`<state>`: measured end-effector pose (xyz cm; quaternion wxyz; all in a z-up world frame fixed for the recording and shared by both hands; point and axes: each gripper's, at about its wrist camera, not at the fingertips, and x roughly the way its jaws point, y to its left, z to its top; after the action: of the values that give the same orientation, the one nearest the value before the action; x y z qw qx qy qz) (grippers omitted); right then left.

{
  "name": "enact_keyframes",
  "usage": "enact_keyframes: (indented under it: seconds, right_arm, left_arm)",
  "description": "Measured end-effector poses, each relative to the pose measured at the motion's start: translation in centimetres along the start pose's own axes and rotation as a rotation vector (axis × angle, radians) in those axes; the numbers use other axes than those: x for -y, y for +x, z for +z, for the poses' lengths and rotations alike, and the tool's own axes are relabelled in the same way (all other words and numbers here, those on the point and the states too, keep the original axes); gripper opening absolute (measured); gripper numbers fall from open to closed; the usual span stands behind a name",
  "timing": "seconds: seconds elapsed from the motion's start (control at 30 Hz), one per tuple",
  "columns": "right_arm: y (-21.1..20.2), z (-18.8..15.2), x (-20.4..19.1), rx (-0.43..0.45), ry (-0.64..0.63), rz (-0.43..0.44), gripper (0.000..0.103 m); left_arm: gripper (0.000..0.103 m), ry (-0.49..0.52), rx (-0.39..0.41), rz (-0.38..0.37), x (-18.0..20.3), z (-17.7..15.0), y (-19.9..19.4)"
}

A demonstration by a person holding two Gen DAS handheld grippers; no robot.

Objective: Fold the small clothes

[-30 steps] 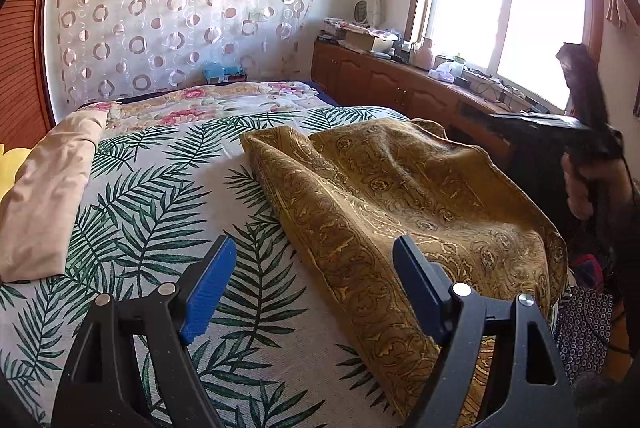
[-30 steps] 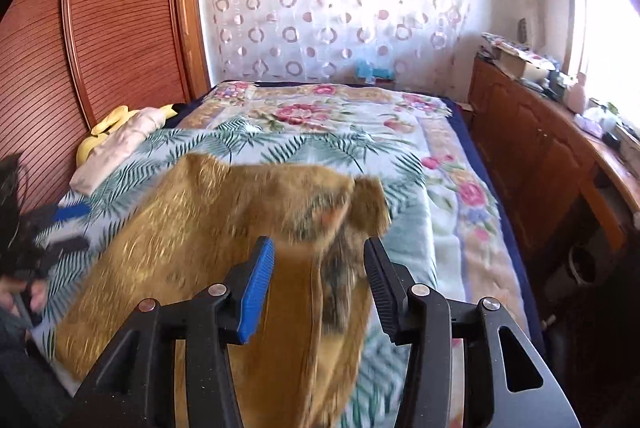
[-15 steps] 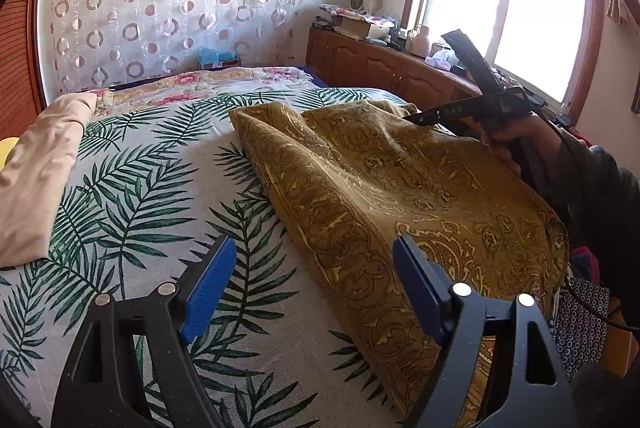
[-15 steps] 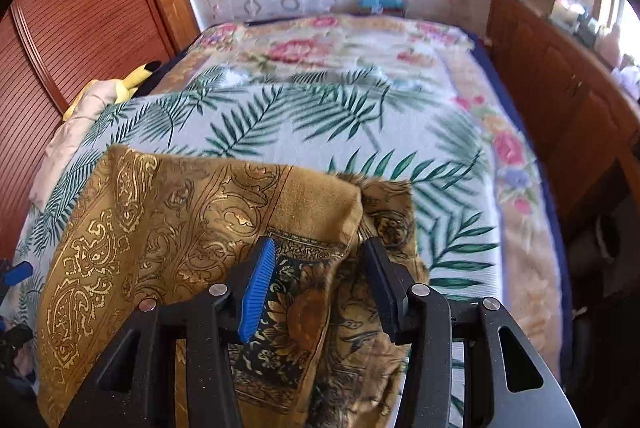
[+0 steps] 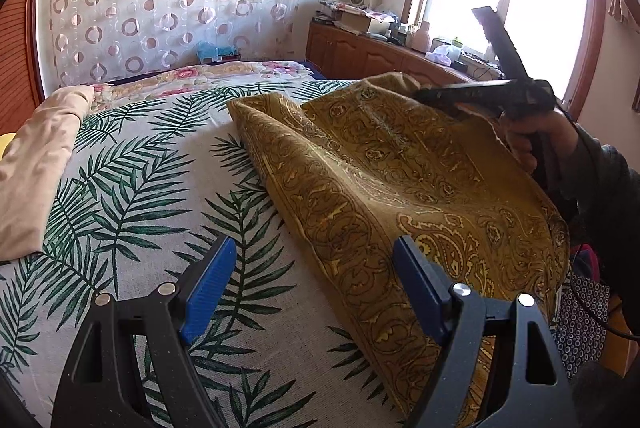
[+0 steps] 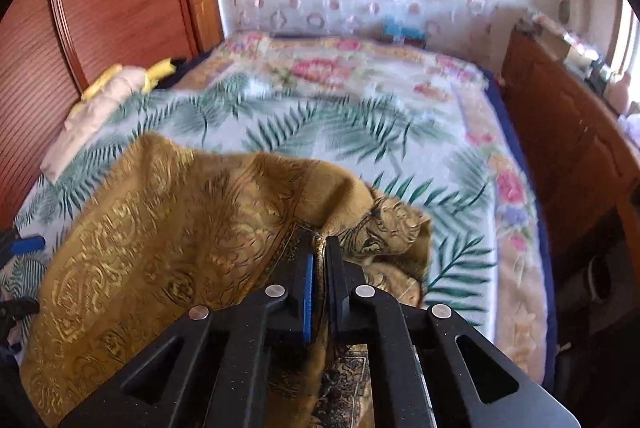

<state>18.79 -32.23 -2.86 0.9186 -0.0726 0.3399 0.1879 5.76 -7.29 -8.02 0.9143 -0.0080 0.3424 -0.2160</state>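
Observation:
A mustard-gold cloth with a paisley pattern (image 5: 404, 184) lies on the bed's right side, over the palm-leaf sheet (image 5: 132, 196). My left gripper (image 5: 312, 288) hovers open over the cloth's near left edge, with nothing between its blue pads. In the right wrist view the same gold cloth (image 6: 168, 240) bunches up, and my right gripper (image 6: 318, 260) is shut on its far edge, the fabric pinched between the pads. From the left wrist view, the right gripper (image 5: 424, 94) lifts that far edge, held by a hand (image 5: 536, 136).
A folded beige garment (image 5: 36, 164) lies along the bed's left side. A wooden cabinet (image 5: 372, 52) with clutter runs under the window on the right. A wooden wardrobe (image 6: 100, 8) stands left. A dotted dark cloth (image 5: 580, 316) hangs off the bed's right edge.
The right gripper moved onto the cloth's far edge and closed its jaws on the fabric, bunching it up. The left gripper stayed open and in place.

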Motion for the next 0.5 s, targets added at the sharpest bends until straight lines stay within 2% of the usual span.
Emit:
enact_keyframes:
  seconds: [0.1, 0.17, 0.23, 0.37, 0.43, 0.5]
  right_arm:
    - [-2.5, 0.4, 0.8, 0.094, 0.052, -0.05, 0.005]
    - [-3.3, 0.5, 1.6, 0.112, 0.095, -0.112, 0.005]
    - [-2.8, 0.3, 1.9, 0.093, 0.097, -0.153, 0.005]
    - [-0.4, -0.2, 2.0, -0.022, 0.083, -0.171, 0.005]
    - [-0.4, -0.4, 1.9, -0.027, 0.073, -0.171, 0.012]
    - [-1.0, -0.7, 1.9, -0.025, 0.071, -0.176, 0.03]
  left_arm:
    - [0.081, 0.0, -0.003, 0.0, 0.0, -0.1, 0.1]
    - [0.081, 0.001, -0.007, 0.002, 0.1, -0.1, 0.2]
    - [0.081, 0.001, -0.009, 0.001, 0.1, -0.2, 0.2]
    - [0.081, -0.005, -0.014, 0.001, 0.0, -0.2, 0.3]
    - [0.081, -0.008, -0.016, 0.001, 0.0, -0.2, 0.3]
    - [0.081, -0.007, -0.018, 0.003, 0.0, -0.2, 0.3]
